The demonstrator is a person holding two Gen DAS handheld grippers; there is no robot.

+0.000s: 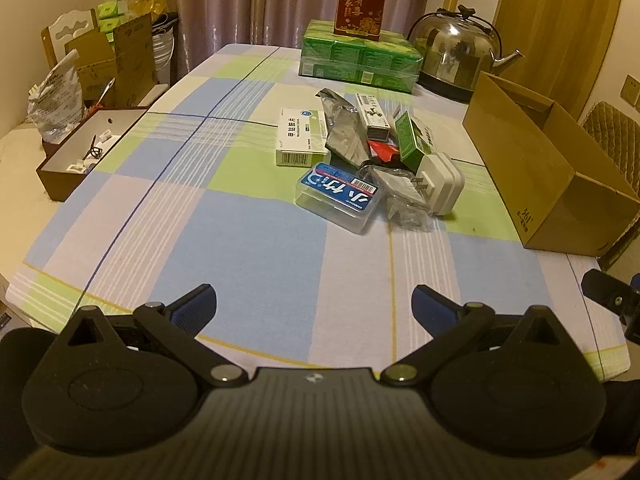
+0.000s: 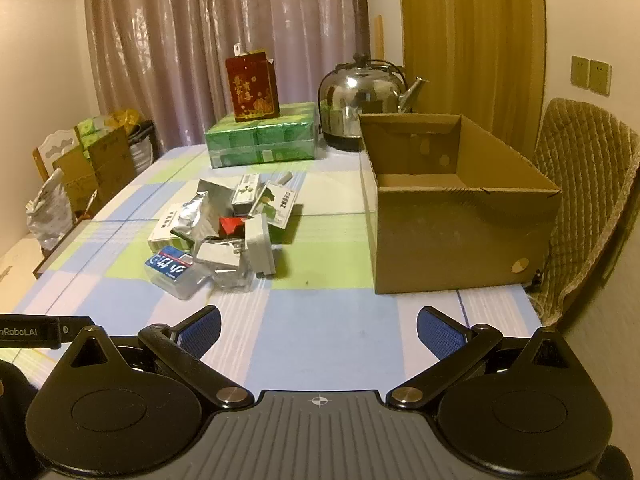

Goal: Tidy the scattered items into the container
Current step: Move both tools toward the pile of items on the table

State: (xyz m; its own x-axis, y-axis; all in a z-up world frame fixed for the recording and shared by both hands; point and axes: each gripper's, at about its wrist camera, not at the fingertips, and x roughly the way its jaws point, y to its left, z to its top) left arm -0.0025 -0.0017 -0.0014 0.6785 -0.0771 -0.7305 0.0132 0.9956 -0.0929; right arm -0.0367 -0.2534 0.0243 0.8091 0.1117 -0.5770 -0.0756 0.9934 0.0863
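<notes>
A heap of small items lies mid-table on the checked cloth: a clear plastic case with a blue label (image 1: 338, 197) (image 2: 173, 270), a white plug adapter (image 1: 440, 181) (image 2: 260, 246), a white medicine box (image 1: 301, 137), a silver foil pouch (image 1: 344, 130) (image 2: 196, 210), a green carton (image 1: 410, 138) and a small red item (image 2: 232, 225). An open cardboard box (image 1: 540, 168) (image 2: 460, 216) stands to the right of the heap. My left gripper (image 1: 314, 304) is open over the near cloth, holding nothing. My right gripper (image 2: 319, 330) is open too, short of the heap and the box.
At the table's far end are green tissue packs (image 1: 358, 58) under a red carton (image 1: 360, 2), and a steel kettle (image 2: 364, 96). A dark tray (image 1: 86, 150) sits off the left edge. A padded chair (image 2: 588, 184) stands right of the box.
</notes>
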